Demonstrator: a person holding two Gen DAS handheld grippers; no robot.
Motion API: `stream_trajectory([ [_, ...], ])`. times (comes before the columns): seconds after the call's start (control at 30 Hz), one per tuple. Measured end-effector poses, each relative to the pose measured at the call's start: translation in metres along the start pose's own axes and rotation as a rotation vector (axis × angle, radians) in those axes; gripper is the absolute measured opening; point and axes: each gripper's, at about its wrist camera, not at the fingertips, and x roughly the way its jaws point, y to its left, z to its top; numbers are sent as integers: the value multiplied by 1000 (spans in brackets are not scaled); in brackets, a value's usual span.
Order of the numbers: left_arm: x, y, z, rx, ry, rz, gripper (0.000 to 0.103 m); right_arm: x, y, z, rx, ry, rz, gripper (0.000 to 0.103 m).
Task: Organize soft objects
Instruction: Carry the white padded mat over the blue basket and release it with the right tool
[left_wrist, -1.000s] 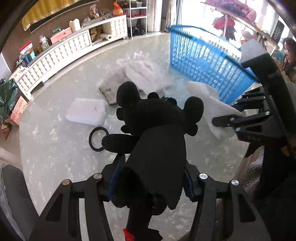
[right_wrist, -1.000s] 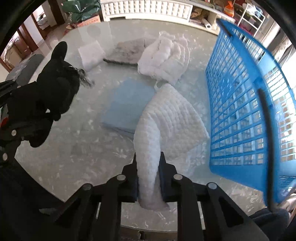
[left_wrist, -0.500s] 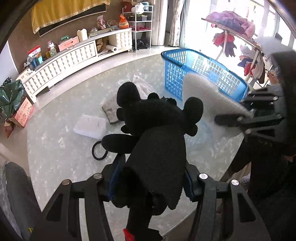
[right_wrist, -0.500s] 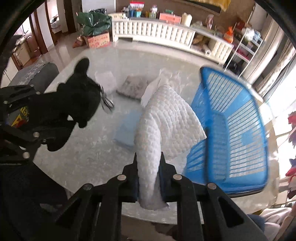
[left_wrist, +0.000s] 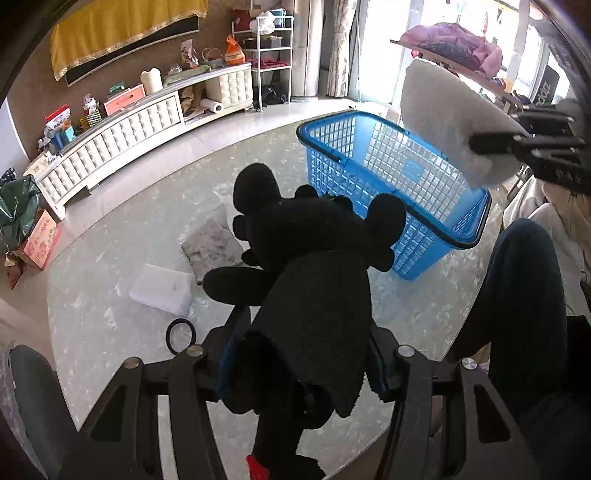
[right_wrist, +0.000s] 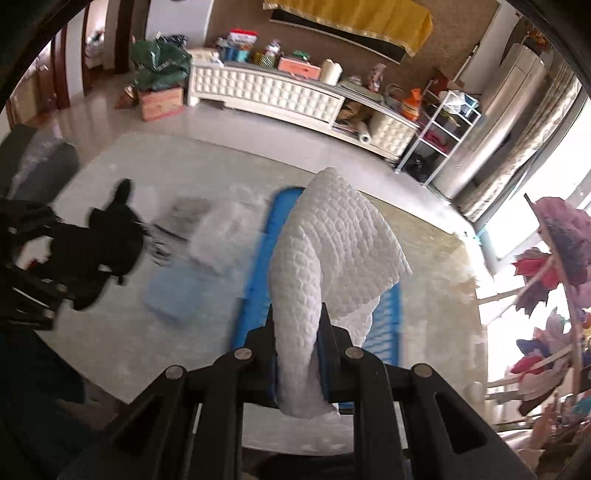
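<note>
We were mid-carry, left gripper (left_wrist: 301, 363) clamped on the black plush toy (left_wrist: 314, 266), right gripper (right_wrist: 298, 354) pinching the white quilted cloth (right_wrist: 332, 254), and judged the blue plastic lattice basket (left_wrist: 391, 177) next for both.

A long cream tufted sideboard (left_wrist: 122, 147) runs along the far brown wall, crowded with boxes, a white jug (left_wrist: 152, 80) and a roll of paper towel (left_wrist: 213, 106). Right of it stands a white wire shelf unit (left_wrist: 271, 55). Above hangs a yellow gold-trimmed cloth (left_wrist: 122, 29). A printed cardboard box (left_wrist: 40, 240) sits on the floor at far left.
</note>
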Motion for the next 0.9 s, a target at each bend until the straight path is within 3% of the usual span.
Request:
stream_trajectory([
  [0.27,13,1,4,-7,34,9,54,67,-10,-2,-32,147,-27,15],
  [0.6,25,12,5,-45,61,33,54,144,-17,5,40,317,97,16],
  [0.9,27,15,7,-50,63,39,54,173,-11,7,56,405,165,17],
])
